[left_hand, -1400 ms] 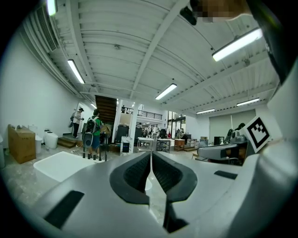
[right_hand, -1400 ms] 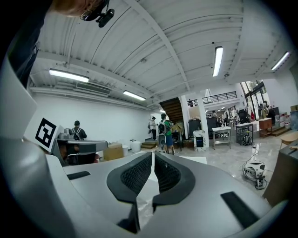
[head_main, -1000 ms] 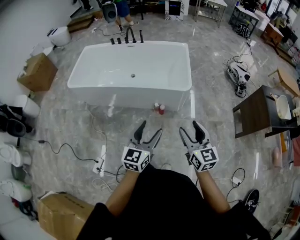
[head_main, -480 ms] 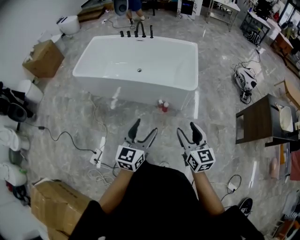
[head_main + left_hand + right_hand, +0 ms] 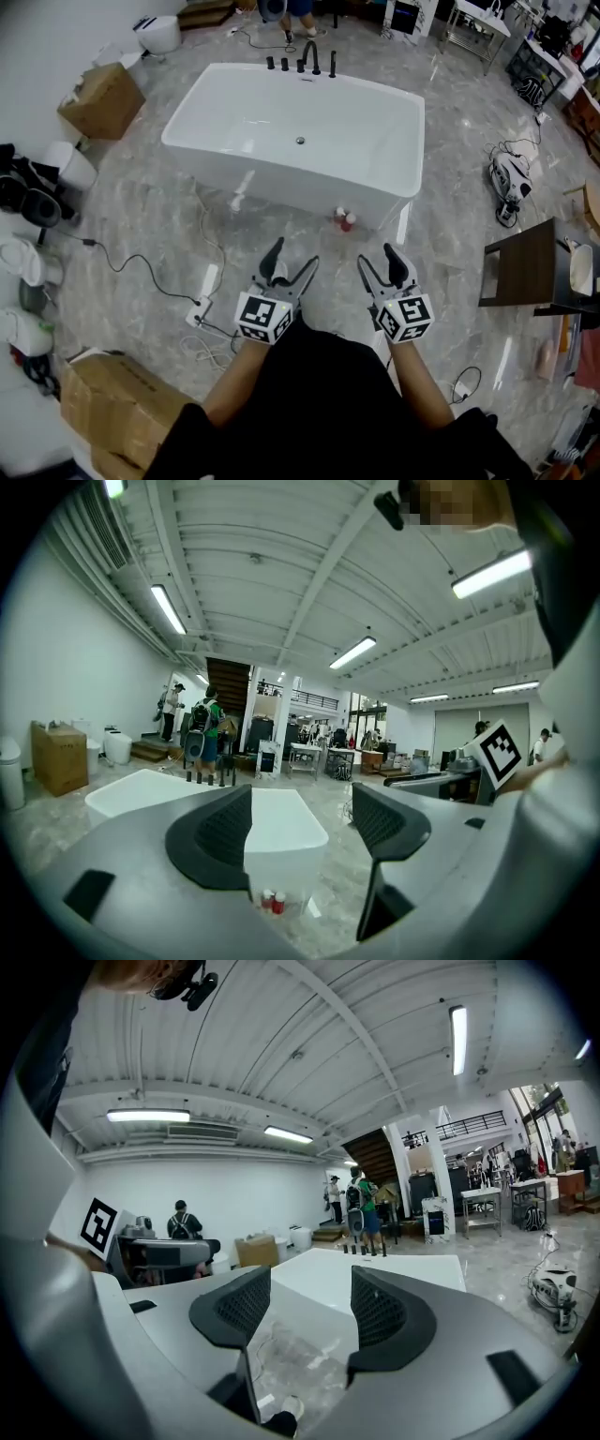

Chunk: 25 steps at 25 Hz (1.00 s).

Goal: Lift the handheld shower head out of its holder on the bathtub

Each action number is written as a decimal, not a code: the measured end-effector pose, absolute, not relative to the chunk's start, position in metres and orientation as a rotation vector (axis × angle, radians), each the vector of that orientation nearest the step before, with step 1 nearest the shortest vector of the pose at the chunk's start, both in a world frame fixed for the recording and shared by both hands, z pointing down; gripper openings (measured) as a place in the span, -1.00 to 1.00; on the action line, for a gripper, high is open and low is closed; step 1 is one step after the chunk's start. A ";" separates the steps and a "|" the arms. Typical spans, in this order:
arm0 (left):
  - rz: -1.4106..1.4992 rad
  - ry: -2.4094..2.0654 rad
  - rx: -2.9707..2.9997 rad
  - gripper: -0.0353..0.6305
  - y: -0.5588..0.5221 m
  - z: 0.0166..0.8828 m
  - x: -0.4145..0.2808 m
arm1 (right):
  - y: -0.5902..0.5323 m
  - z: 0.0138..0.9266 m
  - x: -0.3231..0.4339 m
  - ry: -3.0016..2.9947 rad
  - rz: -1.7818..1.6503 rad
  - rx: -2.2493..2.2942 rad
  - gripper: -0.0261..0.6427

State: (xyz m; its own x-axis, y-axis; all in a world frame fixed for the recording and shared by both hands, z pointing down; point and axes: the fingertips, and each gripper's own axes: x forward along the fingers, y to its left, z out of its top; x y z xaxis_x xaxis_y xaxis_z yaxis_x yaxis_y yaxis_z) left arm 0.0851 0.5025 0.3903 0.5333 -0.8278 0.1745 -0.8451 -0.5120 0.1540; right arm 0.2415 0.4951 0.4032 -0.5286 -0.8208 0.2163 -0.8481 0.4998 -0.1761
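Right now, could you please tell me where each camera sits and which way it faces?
Head view: on the person's head, looking steeply down at the bathtub; shows forearms, left gripper, right gripper.
Left gripper view: on the left gripper, near level toward the bathtub; own jaws apart, empty.
Right gripper view: likewise on the right gripper; jaws apart, empty.
Shared: all see the bathtub.

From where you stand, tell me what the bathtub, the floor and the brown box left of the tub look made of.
Bathtub: glossy white, likely acrylic or enamel; its smooth walls catch light streaks.
Floor: polished grey stone or marble-look tile, veined and showing bright reflections beside the tub.
Box: plain brown cardboard by its look, matte, with straight folded edges.
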 end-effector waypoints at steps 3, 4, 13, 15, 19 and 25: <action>0.089 -1.436 2.560 0.04 0.471 0.389 0.066 | 0.463 0.406 0.226 -2.614 0.389 1.455 -0.22; 0.082 -1.449 2.567 0.04 0.458 0.388 0.058 | 0.450 0.407 0.221 -2.613 0.398 1.453 -0.22; 0.020 -1.541 2.519 0.08 0.333 0.384 -0.027 | 0.330 0.398 0.155 -2.630 0.513 1.444 -0.22; 0.014 -1.537 2.511 0.08 0.306 0.385 -0.049 | 0.302 0.401 0.139 -2.606 0.522 1.449 -0.22; 0.011 -1.533 2.510 0.08 0.258 0.379 -0.094 | 0.253 0.401 0.107 -2.565 0.510 1.469 -0.22; -0.027 -1.535 2.495 0.08 0.198 0.376 -0.153 | 0.186 0.399 0.054 -2.535 0.474 1.470 -0.22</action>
State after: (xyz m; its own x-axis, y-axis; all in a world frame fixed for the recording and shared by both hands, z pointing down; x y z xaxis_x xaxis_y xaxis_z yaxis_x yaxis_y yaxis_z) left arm -0.1532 0.1977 0.3764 0.4567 -0.8846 0.0948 -0.8807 -0.4345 0.1887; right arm 0.0535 0.1865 0.3991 -0.4982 -0.8118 0.3045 -0.8670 0.4626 -0.1853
